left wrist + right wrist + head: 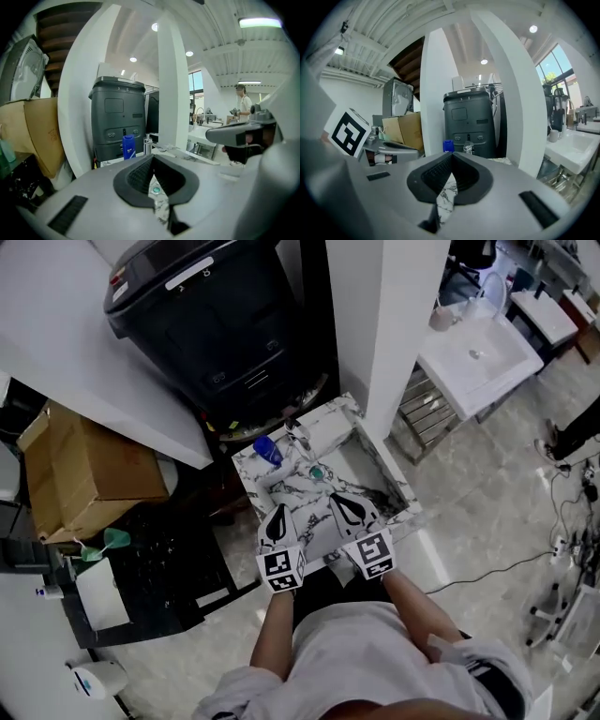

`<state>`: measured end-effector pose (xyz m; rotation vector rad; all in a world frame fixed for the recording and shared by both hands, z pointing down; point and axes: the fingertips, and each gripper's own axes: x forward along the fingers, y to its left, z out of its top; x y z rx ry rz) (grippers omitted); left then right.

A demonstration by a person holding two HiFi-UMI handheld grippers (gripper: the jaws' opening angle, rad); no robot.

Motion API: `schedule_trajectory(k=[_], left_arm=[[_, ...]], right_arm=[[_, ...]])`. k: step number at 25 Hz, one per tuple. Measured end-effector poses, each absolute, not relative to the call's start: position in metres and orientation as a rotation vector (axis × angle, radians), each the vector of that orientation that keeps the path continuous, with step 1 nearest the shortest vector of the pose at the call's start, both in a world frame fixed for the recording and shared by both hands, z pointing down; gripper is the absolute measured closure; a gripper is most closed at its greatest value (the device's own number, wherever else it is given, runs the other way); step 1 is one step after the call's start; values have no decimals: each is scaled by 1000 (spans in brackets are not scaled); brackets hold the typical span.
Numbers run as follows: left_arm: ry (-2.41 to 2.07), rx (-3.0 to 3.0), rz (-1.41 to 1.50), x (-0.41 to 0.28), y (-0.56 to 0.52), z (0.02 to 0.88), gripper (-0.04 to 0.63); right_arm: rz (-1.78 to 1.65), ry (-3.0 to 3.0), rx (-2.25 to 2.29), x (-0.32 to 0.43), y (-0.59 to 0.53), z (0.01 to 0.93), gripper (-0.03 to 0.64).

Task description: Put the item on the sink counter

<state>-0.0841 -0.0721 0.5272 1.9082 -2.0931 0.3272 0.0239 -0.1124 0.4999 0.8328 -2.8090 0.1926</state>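
A small marble sink counter [373,457] stands just in front of me, with a teal drain [317,472] in its basin. A blue bottle [267,450] stands upright at the counter's back left, beside the chrome faucet [298,432]. My left gripper [278,511] and right gripper [340,499] hover side by side over the counter's near edge, both shut with nothing between the jaws. In the left gripper view the blue bottle [129,146] and faucet [148,145] lie ahead of the left gripper [153,160]. The right gripper [451,157] also faces the blue bottle [448,146].
A tall black bin [225,320] stands behind the counter, with a white pillar [389,324] to its right. A cardboard box [84,465] sits at left, a white washbasin [478,357] at upper right. Cables [506,568] trail on the floor. A person [243,101] stands far off.
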Motion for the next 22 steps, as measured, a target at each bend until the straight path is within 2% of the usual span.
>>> schedule_trajectory(k=[12, 22], left_arm=[[-2200, 1887, 228, -22, -20, 470, 586], [-2319, 1848, 120, -7, 91, 422, 586]], right_arm=[[31, -2897, 799, 63, -70, 447, 612], [-85, -2925, 843, 89, 26, 397, 612]])
